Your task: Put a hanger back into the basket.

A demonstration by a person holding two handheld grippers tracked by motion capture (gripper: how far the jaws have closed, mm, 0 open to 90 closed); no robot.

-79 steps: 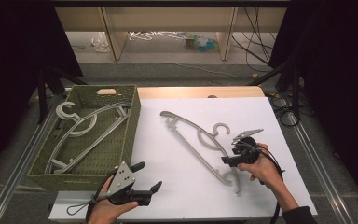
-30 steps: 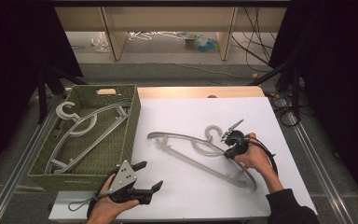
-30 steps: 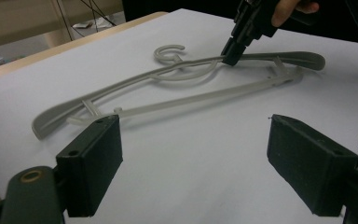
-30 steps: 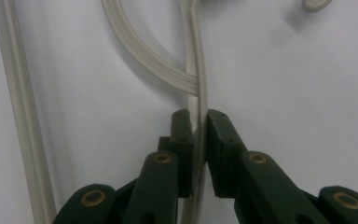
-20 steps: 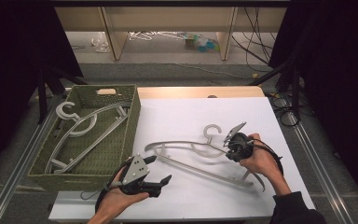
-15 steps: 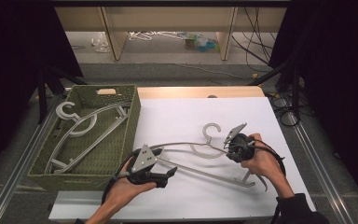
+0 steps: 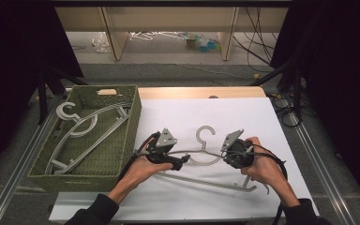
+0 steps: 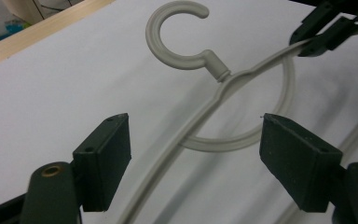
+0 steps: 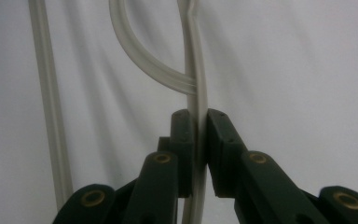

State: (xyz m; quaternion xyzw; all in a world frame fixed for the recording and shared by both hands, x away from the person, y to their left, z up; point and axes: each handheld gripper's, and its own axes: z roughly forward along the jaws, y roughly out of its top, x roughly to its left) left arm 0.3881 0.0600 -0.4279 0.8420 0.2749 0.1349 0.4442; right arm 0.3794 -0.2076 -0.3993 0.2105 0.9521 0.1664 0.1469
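Observation:
A grey plastic hanger (image 7: pixel 206 136) lies across the white tabletop (image 7: pixel 192 112), its hook pointing away from me. My right gripper (image 7: pixel 226 157) is shut on the hanger's right shoulder arm; in the right gripper view the pads (image 9: pixel 182 135) pinch that thin arm (image 9: pixel 195 70). My left gripper (image 7: pixel 180 162) is at the hanger's left shoulder. Its jaws have just been closing a little but stand apart, astride the left arm (image 8: pixel 182 135) without touching it. The hook (image 8: pixel 175 32) curls beyond them, and the right gripper (image 8: pixel 328 28) shows at the top right.
A green woven basket (image 7: pixel 130 123) stands at the table's left with another grey hanger (image 7: pixel 82 133) inside it. The table's wooden far edge (image 7: pixel 201 92) runs behind. Metal rails flank the table, and cables and clutter lie on the floor beyond.
My left gripper has travelled from the table's front edge up and right to the hanger's left shoulder. The right gripper has lifted slightly and swung the hanger left.

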